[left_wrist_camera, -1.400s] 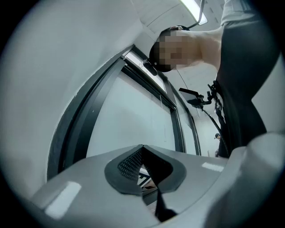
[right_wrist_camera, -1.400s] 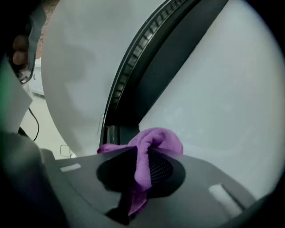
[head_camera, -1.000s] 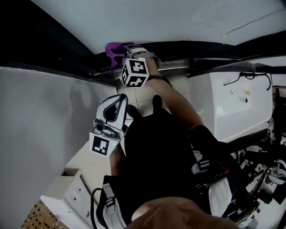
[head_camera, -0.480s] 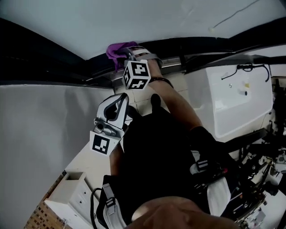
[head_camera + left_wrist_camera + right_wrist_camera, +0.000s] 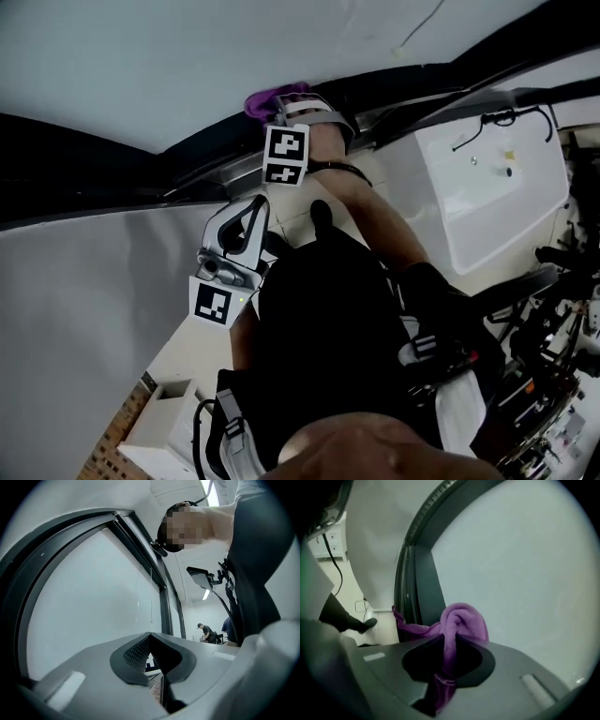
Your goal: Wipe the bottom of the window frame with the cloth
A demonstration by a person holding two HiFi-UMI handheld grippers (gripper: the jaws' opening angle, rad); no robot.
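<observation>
A purple cloth (image 5: pixel 272 99) is pressed on the dark bottom rail of the window frame (image 5: pixel 187 159), just below the pale glass. My right gripper (image 5: pixel 292 114) is shut on it, with the marker cube a little behind. In the right gripper view the cloth (image 5: pixel 461 620) bulges up between the jaws, and a tail of it hangs left against the frame (image 5: pixel 417 588). My left gripper (image 5: pixel 255 208) is held back near my body, away from the frame. Its jaws (image 5: pixel 150 637) meet at the tips with nothing in them.
A white cabinet (image 5: pixel 497 178) with a black cable on top stands to the right of the cloth, against the frame. A white box (image 5: pixel 173 427) sits at lower left on the tiled floor. My black-clad legs fill the middle. Cluttered equipment (image 5: pixel 553 375) lies at the right.
The head view has tilted, so the frame now slopes more steeply. The right gripper, still shut on the cloth, has shifted slightly right along the rail. The left gripper has stayed where it was.
</observation>
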